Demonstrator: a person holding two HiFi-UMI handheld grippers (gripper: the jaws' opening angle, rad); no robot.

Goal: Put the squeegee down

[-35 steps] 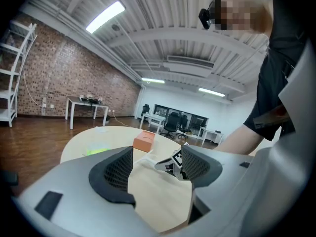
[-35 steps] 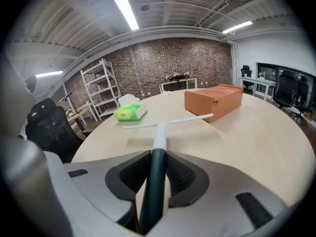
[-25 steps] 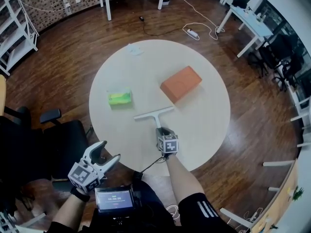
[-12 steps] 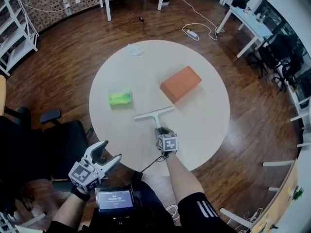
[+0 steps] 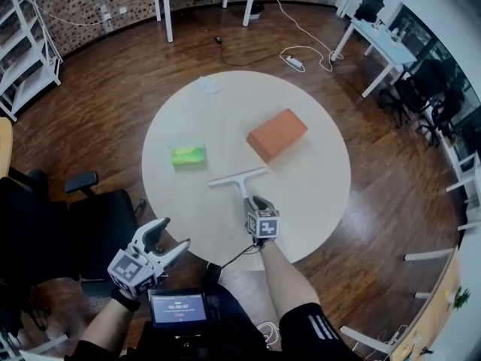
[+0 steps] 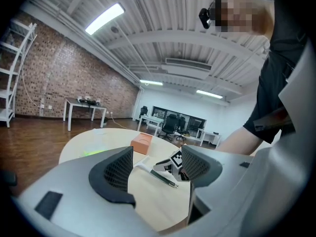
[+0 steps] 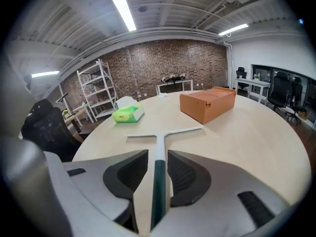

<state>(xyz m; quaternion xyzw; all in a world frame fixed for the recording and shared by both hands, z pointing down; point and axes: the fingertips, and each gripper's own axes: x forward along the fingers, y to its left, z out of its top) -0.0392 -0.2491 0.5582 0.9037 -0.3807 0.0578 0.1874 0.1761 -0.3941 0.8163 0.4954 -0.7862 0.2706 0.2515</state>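
The squeegee [image 5: 239, 177] lies flat on the round white table [image 5: 316, 194], its white blade toward the far side and its dark green handle [image 7: 159, 181] toward me. My right gripper [image 5: 253, 202] rests at the table's near edge. Its jaws flank the handle with a thin gap showing on each side, so it is open. In the right gripper view the blade [image 7: 163, 132] lies straight ahead of that gripper [image 7: 158, 163]. My left gripper [image 5: 170, 241] hangs open and empty off the table at the lower left. Between its jaws [image 6: 155, 169] the left gripper view shows the squeegee handle [image 6: 165, 178].
An orange box [image 5: 277, 134] [image 7: 207, 103] stands just beyond the blade. A green tissue pack [image 5: 188, 155] [image 7: 128, 114] lies to the left. A crumpled white wipe [image 5: 210, 86] sits at the far edge. A black chair [image 5: 98, 213] stands at the table's left.
The head camera has tilted, so the scene sits slightly lower in view. The squeegee and both grippers keep their places.
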